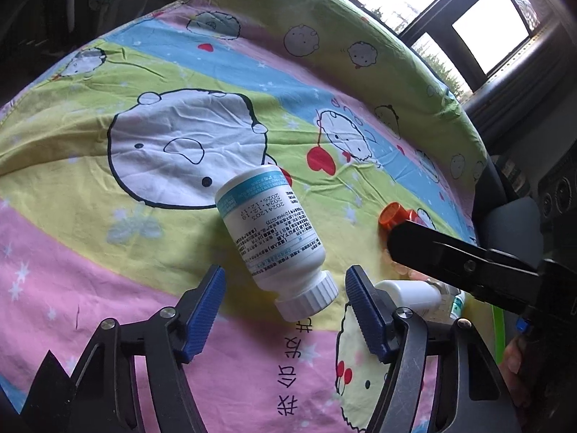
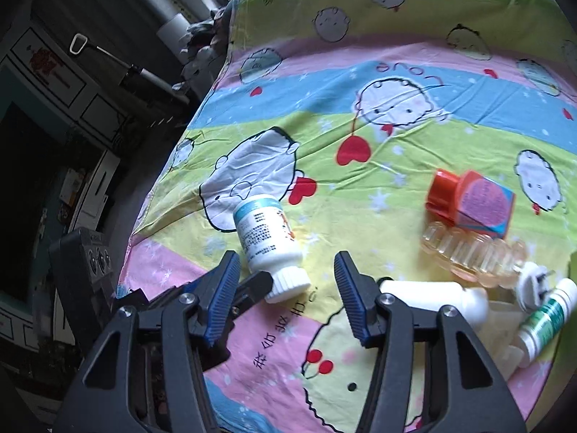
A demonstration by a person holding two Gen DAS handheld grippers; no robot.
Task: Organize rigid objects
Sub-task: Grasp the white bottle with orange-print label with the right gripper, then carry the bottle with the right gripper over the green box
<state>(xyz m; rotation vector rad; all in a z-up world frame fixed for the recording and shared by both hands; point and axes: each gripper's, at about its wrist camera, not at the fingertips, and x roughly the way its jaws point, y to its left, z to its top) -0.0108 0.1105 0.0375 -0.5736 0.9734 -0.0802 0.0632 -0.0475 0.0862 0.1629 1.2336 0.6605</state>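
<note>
Both the left gripper [image 1: 285, 310] and right gripper [image 2: 286, 297] tilt downward, jaws apart and empty, flanking the lying white plastic pill bottle [image 1: 272, 232] stamped "2026.12.17".

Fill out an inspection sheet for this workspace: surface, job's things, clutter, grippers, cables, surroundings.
Surface: cartoon-print sheet, wrinkled, in pink, yellow-green and blue bands.
Job's things: white pill bottle lying on its side, alone; orange-capped bottle, clear ribbed bottle, white bottle and green-and-white tube grouped together on the right wrist view's right side.
Clutter: white plug-like piece among the group.
Grippers: left gripper open, bottle cap between its pads, untouched; right gripper open, empty.
Cables: nothing seen.
Surroundings: bright windows beyond the sheet; dark cabinet beside it.
</note>
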